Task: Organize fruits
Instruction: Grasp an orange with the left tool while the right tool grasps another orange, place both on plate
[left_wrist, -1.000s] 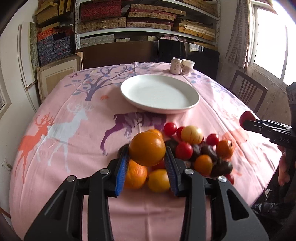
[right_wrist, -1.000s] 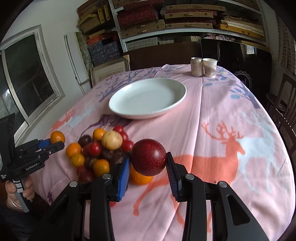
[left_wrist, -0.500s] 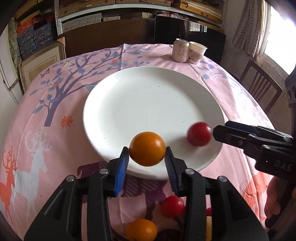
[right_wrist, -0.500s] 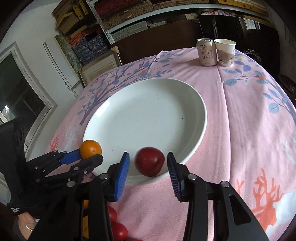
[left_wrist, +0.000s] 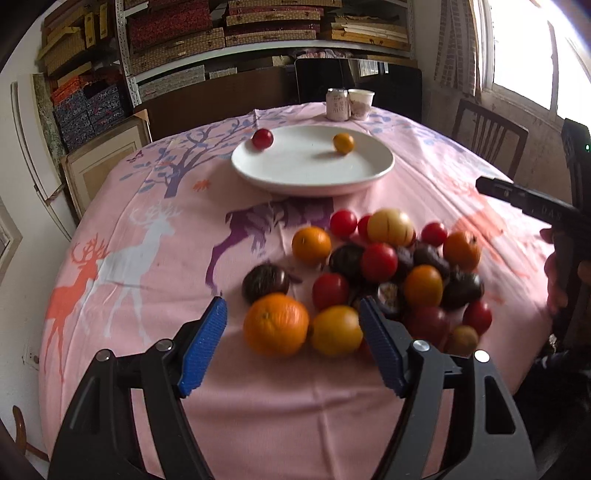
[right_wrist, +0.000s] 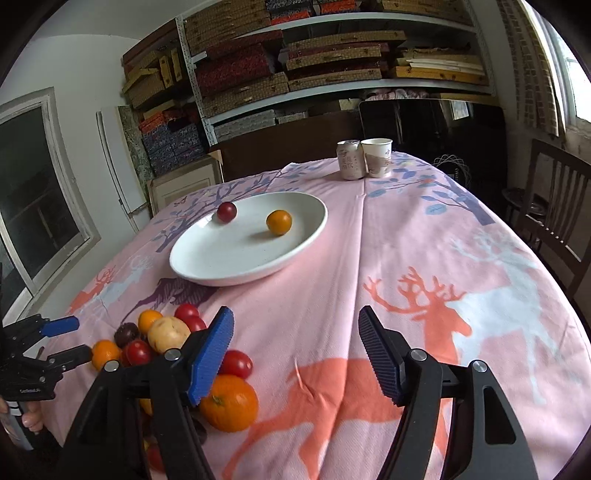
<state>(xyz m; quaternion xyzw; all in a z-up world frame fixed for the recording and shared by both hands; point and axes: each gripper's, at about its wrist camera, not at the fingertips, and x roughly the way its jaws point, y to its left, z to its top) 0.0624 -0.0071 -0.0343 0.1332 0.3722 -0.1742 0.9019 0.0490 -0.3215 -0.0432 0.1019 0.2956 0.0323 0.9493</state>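
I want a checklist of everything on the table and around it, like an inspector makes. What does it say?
Surface: round table under a pink deer-print tablecloth.
Job's things: white plate holding one red fruit and one small orange fruit, apart from each other; fruit pile of orange, red, yellow and dark fruit on the cloth near the grippers.
Clutter: drink can beside a paper cup at the far edge.
Grippers: left gripper open over the pile's near fruit; right gripper open above bare cloth.
Cables: nothing seen.
Surroundings: shelves stacked with boxes, wooden chair, windows.
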